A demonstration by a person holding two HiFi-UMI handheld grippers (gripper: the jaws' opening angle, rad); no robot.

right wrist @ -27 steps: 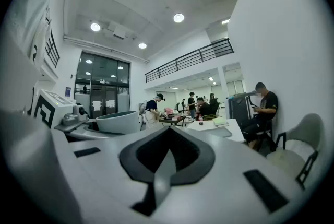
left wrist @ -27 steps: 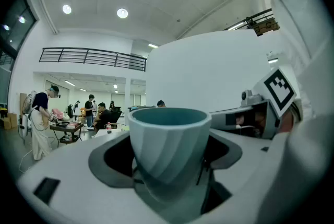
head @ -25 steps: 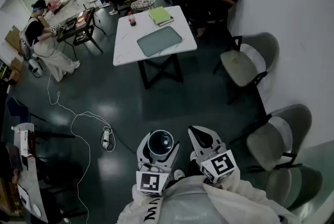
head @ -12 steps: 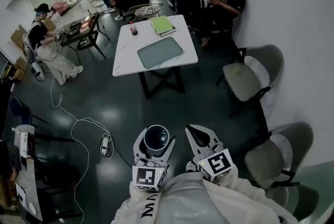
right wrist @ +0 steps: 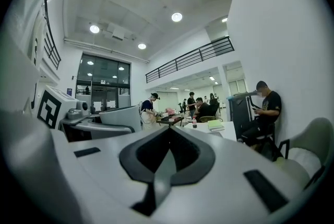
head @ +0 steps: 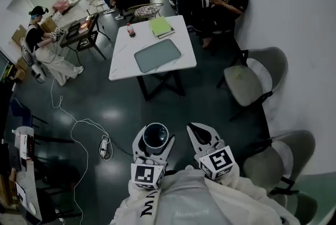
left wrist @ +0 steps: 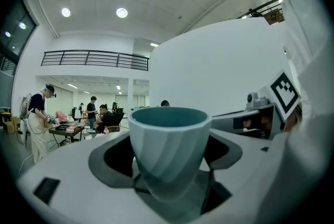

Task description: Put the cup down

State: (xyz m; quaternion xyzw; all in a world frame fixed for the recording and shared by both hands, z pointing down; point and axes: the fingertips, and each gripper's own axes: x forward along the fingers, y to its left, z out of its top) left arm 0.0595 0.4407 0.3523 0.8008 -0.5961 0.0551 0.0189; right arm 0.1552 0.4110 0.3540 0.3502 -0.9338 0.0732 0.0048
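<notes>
The left gripper (head: 156,140) is pinching the cup (left wrist: 169,144) by its lower, tapering wall, with the mouth facing up toward the head camera. The right gripper (right wrist: 167,150) is riding just beside it on the right with its jaws pressed together on nothing. Both are hanging close to the person's body over dark bare floor, well apart from the white table (head: 126,56) at the far side of the scene, so nothing is lying under the cup to receive it. That is looking like the main hazard: if the grip is loosening here, the cup is falling to a hard floor. The cup's swirled sides are narrowing toward the base, so a weak squeeze is probably letting it ride up and slide out of the jaws, and a tilt is making that worse. The empty right gripper is not offering any support. Reaching the table is likely meaning a walk, and the white cable (head: 79,124) and power strip (head: 105,146) are trailing across the floor at the near left. On the table, the grey pad (head: 157,55), green book (head: 161,25) and bottle (head: 130,33) are taking up space; setting the base half on the pad's edge is risking a tip.
</notes>
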